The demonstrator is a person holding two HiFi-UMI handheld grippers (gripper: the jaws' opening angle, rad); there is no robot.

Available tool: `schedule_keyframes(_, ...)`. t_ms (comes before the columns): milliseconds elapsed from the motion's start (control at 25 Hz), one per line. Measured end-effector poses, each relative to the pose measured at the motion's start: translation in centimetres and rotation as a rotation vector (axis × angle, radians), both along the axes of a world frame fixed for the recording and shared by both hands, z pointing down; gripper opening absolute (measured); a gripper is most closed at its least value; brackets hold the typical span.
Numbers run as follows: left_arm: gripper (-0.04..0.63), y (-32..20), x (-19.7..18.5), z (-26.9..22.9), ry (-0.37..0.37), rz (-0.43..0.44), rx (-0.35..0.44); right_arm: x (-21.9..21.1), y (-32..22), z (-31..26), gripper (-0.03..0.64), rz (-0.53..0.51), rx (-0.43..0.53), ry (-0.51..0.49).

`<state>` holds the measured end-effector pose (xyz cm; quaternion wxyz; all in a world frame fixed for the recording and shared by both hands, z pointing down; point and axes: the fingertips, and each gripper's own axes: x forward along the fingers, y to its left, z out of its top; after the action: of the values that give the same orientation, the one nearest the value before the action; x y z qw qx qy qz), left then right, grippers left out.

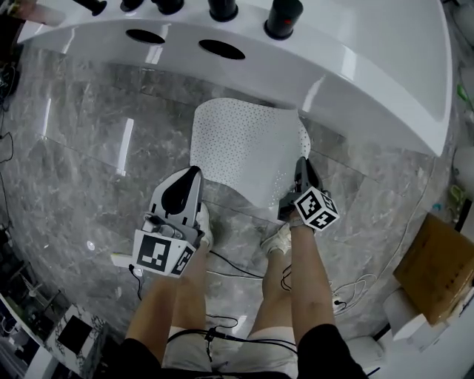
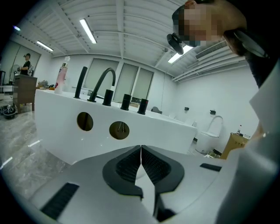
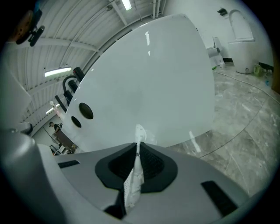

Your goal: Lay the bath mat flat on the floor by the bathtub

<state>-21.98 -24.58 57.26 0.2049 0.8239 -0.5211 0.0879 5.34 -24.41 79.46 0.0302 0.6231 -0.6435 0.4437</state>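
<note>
The white dotted bath mat (image 1: pixel 244 152) hangs curved over the grey marble floor (image 1: pixel 89 170), right in front of the white bathtub (image 1: pixel 355 66). My left gripper (image 1: pixel 194 172) sits at the mat's near left corner. In the left gripper view its jaws (image 2: pixel 141 151) stand together, with a thin white edge between the pads. My right gripper (image 1: pixel 301 161) holds the mat's right edge. In the right gripper view that gripper (image 3: pixel 138 146) is shut on a fold of dotted mat (image 3: pixel 133 183). The tub wall (image 3: pixel 153 87) fills the view ahead.
Black taps (image 1: pixel 284 16) stand on the tub rim. The person's bare legs and shoes (image 1: pixel 278 238) are just behind the mat, with cables (image 1: pixel 237 266) trailing on the floor. A cardboard box (image 1: pixel 437 270) sits at the right, and a toilet (image 2: pixel 210 135) stands farther off.
</note>
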Motion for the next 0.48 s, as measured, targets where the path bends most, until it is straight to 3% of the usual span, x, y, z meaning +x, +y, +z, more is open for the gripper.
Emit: schedule_keyframes(480, 0.021, 0.6, 2.7, 2.2, -0.066, -0.024, -0.037, 6.5, 2.4, 2.7, 0.038, -0.054, -0.087, 0.166)
